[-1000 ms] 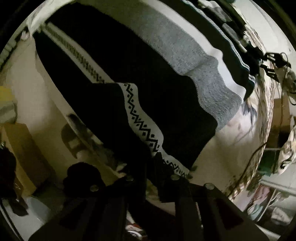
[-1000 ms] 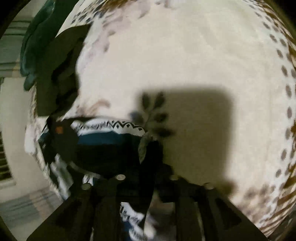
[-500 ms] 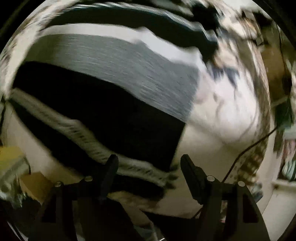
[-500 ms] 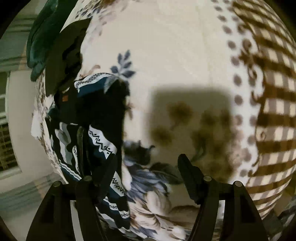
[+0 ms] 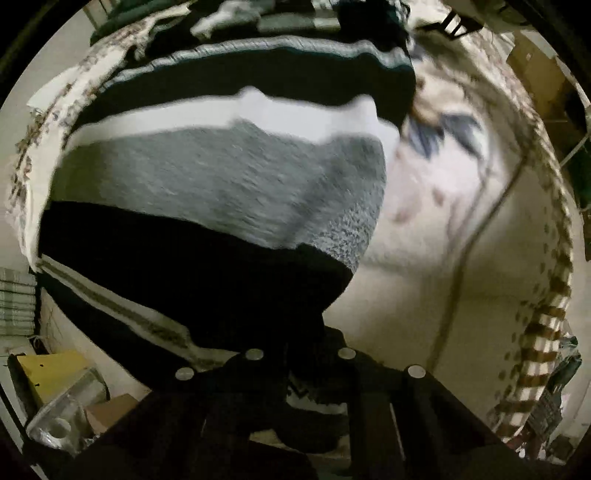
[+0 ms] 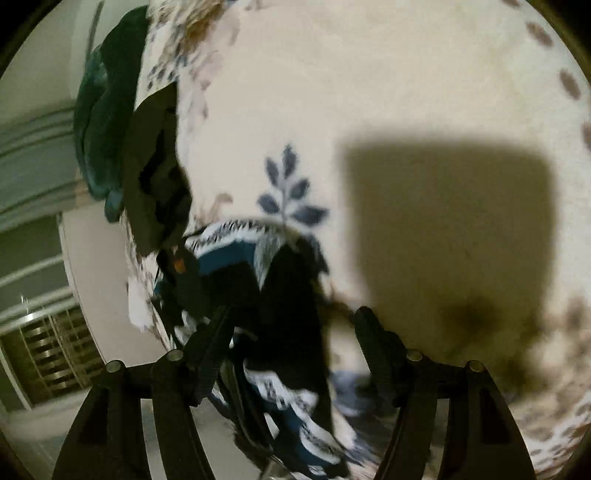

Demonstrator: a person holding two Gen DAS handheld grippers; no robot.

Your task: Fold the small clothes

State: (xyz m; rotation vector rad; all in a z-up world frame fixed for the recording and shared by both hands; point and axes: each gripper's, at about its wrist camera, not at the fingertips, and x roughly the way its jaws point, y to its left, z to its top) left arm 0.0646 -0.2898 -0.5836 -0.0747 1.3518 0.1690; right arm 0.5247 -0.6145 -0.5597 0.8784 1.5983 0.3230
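A knit sweater (image 5: 221, 192) with black, grey and white bands lies spread on the cream floral bedspread (image 5: 424, 295). My left gripper (image 5: 299, 356) stands over its near black corner and is shut on that corner, with dark cloth pinched between the fingers. In the right wrist view a bunched part of a knit (image 6: 284, 291) in black and teal with a white zigzag band lies between the fingers of my right gripper (image 6: 291, 317). These jaws are closing. The left finger (image 6: 218, 325) touches the cloth, while the right finger (image 6: 369, 328) stands clear of it.
Dark green clothes (image 6: 107, 122) and a black garment (image 6: 155, 177) are heaped at the bed's left edge. More folded clothes (image 5: 288, 18) lie beyond the sweater. A thin cable (image 5: 461, 254) crosses the bedspread. Boxes and a clear plastic item (image 5: 62, 413) sit below the bed.
The left gripper let go, rolled and shifted, then shut on the sweater's black corner. The right gripper opened wide, dropped toward the bunched knit, and its fingers now stand narrower around it.
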